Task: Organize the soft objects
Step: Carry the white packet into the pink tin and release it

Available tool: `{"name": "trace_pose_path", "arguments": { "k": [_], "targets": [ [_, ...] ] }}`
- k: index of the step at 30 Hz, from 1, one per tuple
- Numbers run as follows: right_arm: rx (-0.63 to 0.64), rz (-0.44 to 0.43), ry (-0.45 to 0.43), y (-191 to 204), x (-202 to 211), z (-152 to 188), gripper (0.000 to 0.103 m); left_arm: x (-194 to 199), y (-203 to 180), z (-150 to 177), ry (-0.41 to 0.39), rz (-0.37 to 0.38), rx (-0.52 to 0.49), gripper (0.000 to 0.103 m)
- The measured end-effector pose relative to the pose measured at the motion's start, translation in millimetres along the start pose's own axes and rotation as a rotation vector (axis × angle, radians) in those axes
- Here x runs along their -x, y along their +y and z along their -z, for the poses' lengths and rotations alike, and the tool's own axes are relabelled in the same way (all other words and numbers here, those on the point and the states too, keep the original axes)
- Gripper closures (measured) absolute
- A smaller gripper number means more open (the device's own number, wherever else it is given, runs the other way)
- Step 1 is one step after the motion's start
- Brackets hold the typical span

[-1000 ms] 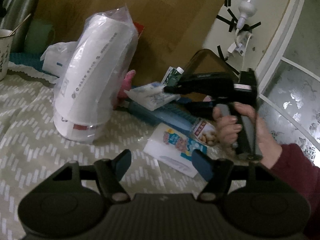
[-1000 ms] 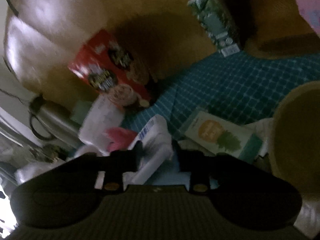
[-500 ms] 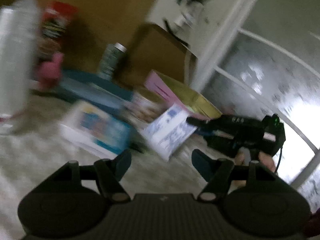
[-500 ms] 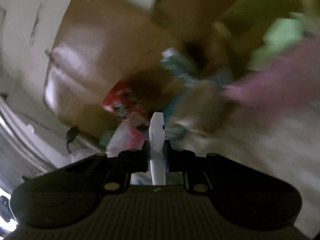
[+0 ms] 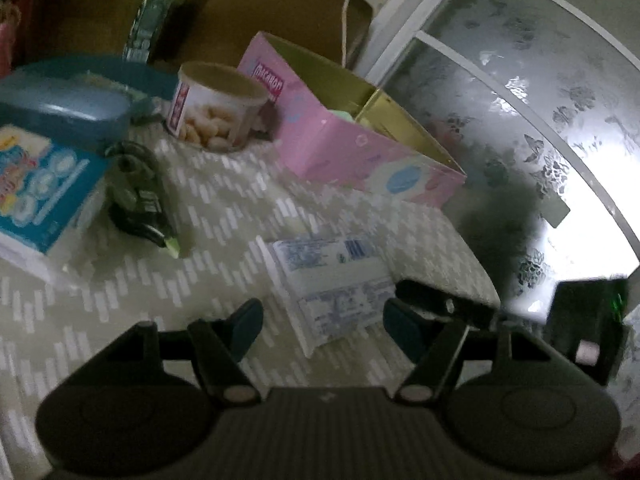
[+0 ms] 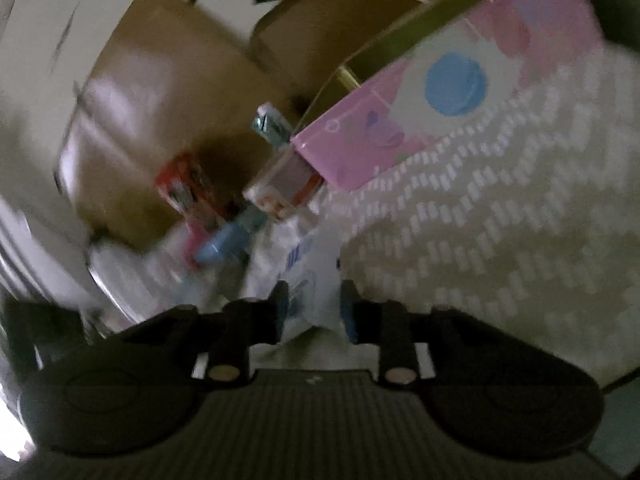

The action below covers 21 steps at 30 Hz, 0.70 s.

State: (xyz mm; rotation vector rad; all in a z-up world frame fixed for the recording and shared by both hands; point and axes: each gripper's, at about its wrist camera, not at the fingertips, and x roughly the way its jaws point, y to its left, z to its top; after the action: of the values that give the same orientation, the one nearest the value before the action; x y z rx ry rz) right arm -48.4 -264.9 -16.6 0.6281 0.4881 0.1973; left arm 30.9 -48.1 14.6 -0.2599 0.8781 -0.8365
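A white and blue soft tissue pack (image 5: 332, 280) lies on the patterned tablecloth in the left wrist view, just ahead of my left gripper (image 5: 322, 322), which is open and empty. My right gripper (image 6: 312, 304) is closed on that pack (image 6: 308, 280) at its edge; its dark fingers (image 5: 436, 300) show at the pack's right end in the left wrist view. A pink open box (image 5: 352, 132) with a gold inside stands beyond the pack; it also shows in the right wrist view (image 6: 440, 92).
A peanut tin (image 5: 216, 112), a blue lidded container (image 5: 64, 108), a blue and white box (image 5: 40, 196), a dark small wrapper (image 5: 140, 196) and a green carton (image 5: 152, 20) stand left and back. A frosted glass door (image 5: 540, 100) is at the right.
The right gripper has carried the tissue pack from mid-air down onto the cloth near the pink box. The left gripper has swung right and lower, staying open.
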Motion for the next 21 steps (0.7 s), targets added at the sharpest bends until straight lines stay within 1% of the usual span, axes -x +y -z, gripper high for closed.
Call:
{"name": "trace_pose_path", "arguments": {
  "k": [1,2,3,4,6,8,9,10,11,12,13,15,18,21],
  "targets": [
    [0.069,0.019,0.001,-0.2,2.7,1.0,0.058,-1.7,-0.1,-1.8,0.003,-0.001,0.003,0.032],
    [0.143,0.028,-0.001,1.4,5.1,2.5,0.052,-2.5,-1.1,-3.2,0.005,-0.005,0.002,0.031],
    [0.219,0.037,0.001,5.5,6.5,4.1,0.043,-3.9,-2.6,-4.3,0.008,-0.01,-0.002,0.031],
    [0.293,0.043,0.0,7.4,8.1,5.2,0.04,-4.8,-5.6,-5.2,0.011,-0.015,-0.005,0.031],
    [0.437,0.052,0.018,18.2,3.7,10.0,0.028,-12.2,-8.4,-8.9,0.021,-0.02,-0.012,0.031],
    [0.54,0.071,0.056,23.1,-7.3,15.0,0.028,-19.9,-13.0,-12.8,0.019,-0.028,-0.029,0.032],
    [0.579,0.081,0.06,24.1,-13.1,18.0,0.028,-23.1,-14.8,-13.8,0.016,-0.031,-0.042,0.033],
    [0.617,0.079,0.051,20.9,-14.5,19.8,0.028,-26.7,-17.0,-14.5,0.014,-0.036,-0.056,0.037],
    [0.65,0.08,0.048,23.2,-20.5,22.0,0.029,-29.7,-19.9,-15.1,0.009,-0.052,-0.075,0.038],
    [0.672,0.086,0.041,25.8,-25.2,23.2,0.035,-31.4,-24.0,-15.8,0.004,-0.078,-0.094,0.041],
    [0.69,0.107,0.03,29.3,-29.9,24.9,0.037,-32.5,-26.7,-17.1,0.001,-0.098,-0.109,0.042],
    [0.697,0.105,0.017,31.0,-33.5,23.1,0.044,-29.8,-29.3,-23.3,-0.011,-0.095,-0.116,0.042],
    [0.674,0.093,-0.046,29.8,-26.0,14.6,0.046,-23.6,-39.0,-39.4,-0.041,-0.07,-0.156,0.042],
    [0.688,0.106,-0.159,35.6,-14.1,2.9,0.048,-23.6,-59.4,-61.8,-0.087,-0.055,-0.225,0.042]
  ]
}}
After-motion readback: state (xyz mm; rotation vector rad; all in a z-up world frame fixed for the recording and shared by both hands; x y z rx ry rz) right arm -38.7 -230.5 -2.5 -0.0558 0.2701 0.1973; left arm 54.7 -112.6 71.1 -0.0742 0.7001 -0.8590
